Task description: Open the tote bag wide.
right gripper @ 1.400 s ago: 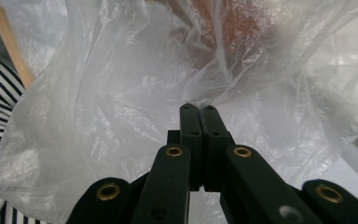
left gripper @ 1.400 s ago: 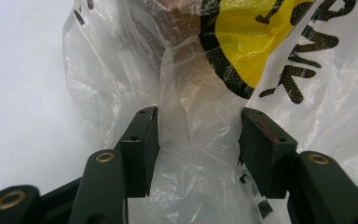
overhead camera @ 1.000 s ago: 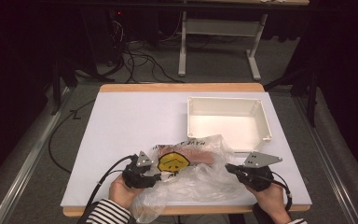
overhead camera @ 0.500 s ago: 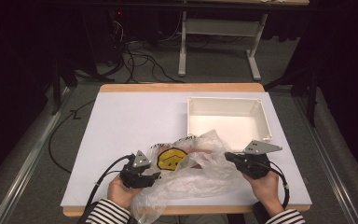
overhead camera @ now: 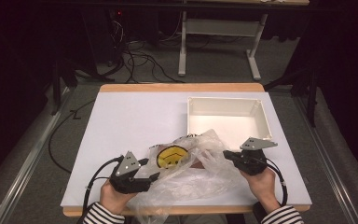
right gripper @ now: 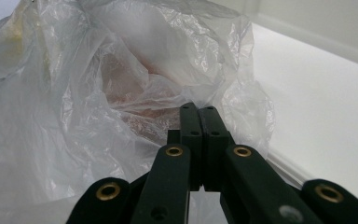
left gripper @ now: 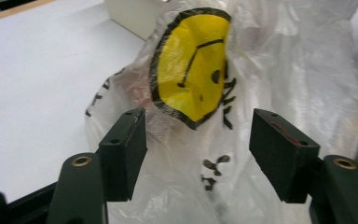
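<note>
At the near edge of the white counter (overhead camera: 121, 121), a crumpled clear plastic bag (overhead camera: 200, 172) with a yellow smiley print lies between both grippers. The left gripper (overhead camera: 151, 170) has just been opening; its fingers (left gripper: 123, 156) stand apart, bag between them unpressed. The right gripper (overhead camera: 227, 156) pinches the bag's edge, fingers closed. Beyond sits a white tray (overhead camera: 261, 114), then grey floor with cables (overhead camera: 140, 63) and table legs (overhead camera: 182, 46) in the dark room.
</note>
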`<state>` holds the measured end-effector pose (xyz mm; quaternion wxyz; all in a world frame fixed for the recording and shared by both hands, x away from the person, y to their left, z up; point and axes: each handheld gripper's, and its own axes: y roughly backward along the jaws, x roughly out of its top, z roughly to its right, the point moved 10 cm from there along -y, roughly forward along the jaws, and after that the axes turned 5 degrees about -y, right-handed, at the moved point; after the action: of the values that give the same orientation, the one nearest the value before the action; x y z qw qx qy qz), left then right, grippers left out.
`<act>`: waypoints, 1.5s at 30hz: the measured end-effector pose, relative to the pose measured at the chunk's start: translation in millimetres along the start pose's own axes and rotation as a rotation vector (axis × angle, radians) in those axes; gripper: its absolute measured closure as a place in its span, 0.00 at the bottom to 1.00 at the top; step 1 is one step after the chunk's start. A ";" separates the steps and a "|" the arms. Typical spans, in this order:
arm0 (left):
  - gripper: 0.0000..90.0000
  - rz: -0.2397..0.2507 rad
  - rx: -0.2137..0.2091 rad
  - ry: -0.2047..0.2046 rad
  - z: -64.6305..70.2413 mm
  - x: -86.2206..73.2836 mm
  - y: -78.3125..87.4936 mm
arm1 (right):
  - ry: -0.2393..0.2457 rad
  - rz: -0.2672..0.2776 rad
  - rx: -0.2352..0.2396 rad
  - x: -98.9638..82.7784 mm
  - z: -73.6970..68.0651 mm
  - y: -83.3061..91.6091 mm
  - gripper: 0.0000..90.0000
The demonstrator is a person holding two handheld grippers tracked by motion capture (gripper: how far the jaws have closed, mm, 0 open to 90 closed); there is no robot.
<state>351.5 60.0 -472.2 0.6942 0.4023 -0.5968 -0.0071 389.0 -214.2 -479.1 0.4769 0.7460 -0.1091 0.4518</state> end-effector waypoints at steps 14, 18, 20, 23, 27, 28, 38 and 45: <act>0.27 -0.060 -0.018 -0.024 14.7 -4.9 -10.1 | -0.010 -0.009 -0.006 0.2 2.9 -3.1 1.00; 0.22 -0.083 0.015 -0.035 17.6 -8.7 -15.9 | -0.015 -0.012 -0.004 -0.3 4.0 -4.4 1.00; 0.23 -0.092 0.013 -0.042 20.6 -10.8 -19.0 | -0.011 -0.012 -0.002 -0.1 3.6 -3.8 1.00; 0.23 -0.118 0.017 -0.050 21.7 -14.9 -23.7 | -0.006 -0.010 -0.002 0.1 3.1 -3.3 1.00; 0.25 -0.182 0.040 -0.063 18.4 -25.1 -34.4 | -0.011 -0.012 0.001 -0.3 3.1 -3.7 1.00; 0.26 -0.202 0.048 -0.070 17.0 -28.6 -37.7 | -0.010 -0.015 0.000 -0.9 3.4 -4.2 1.00; 0.56 -0.268 0.042 -0.068 13.9 -39.6 -43.1 | -0.005 -0.025 0.009 -2.7 2.5 -4.6 1.00; 0.82 -0.213 0.010 -0.057 11.6 -32.6 -33.3 | 0.005 -0.026 0.010 -4.0 1.7 -1.2 1.00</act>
<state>348.1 47.1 -518.3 0.6702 0.4666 -0.5702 -0.0891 388.4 -216.1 -483.2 0.4792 0.7485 -0.0960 0.4482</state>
